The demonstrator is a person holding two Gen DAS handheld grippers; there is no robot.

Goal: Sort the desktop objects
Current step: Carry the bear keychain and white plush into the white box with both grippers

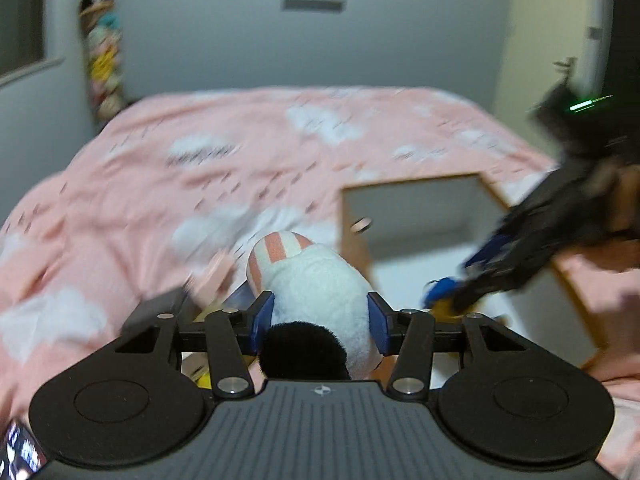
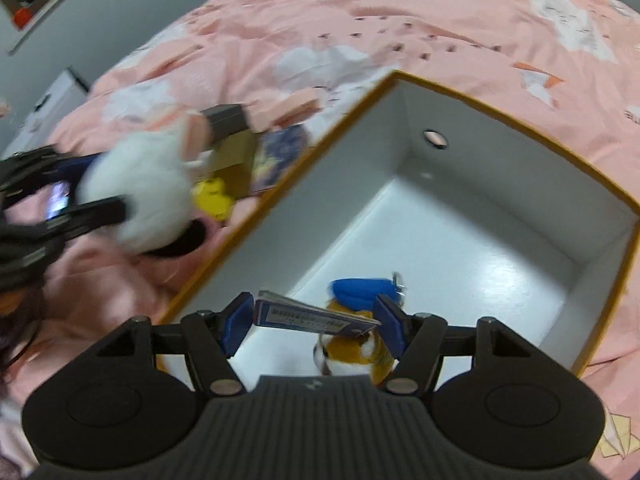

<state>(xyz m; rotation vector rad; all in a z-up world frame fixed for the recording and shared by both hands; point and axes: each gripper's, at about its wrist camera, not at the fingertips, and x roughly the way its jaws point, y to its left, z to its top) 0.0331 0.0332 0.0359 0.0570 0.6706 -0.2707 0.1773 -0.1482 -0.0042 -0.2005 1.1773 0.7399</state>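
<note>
A white plush toy (image 1: 320, 280) with a pink-striped ear and a black patch sits between the blue pads of my left gripper (image 1: 320, 316), which is shut on it above the pink bed. The right wrist view shows that same plush (image 2: 140, 196) held in the left gripper (image 2: 104, 184), left of the box. My right gripper (image 2: 314, 320) is shut on a small brown-and-white plush (image 2: 352, 344) with a blue hat and a paper tag (image 2: 308, 314). It hangs low inside the open white box (image 2: 480, 128) with an orange rim. The right gripper (image 1: 452, 296) also shows in the left wrist view, reaching into the box (image 1: 420, 208).
A pink cloud-print bedspread (image 1: 200, 140) lies under everything. Left of the box lie a yellow duck toy (image 2: 214, 196), a small cardboard carton (image 2: 236, 152) and a blue card (image 2: 280, 156). A string of soft toys (image 1: 100, 40) hangs on the far wall.
</note>
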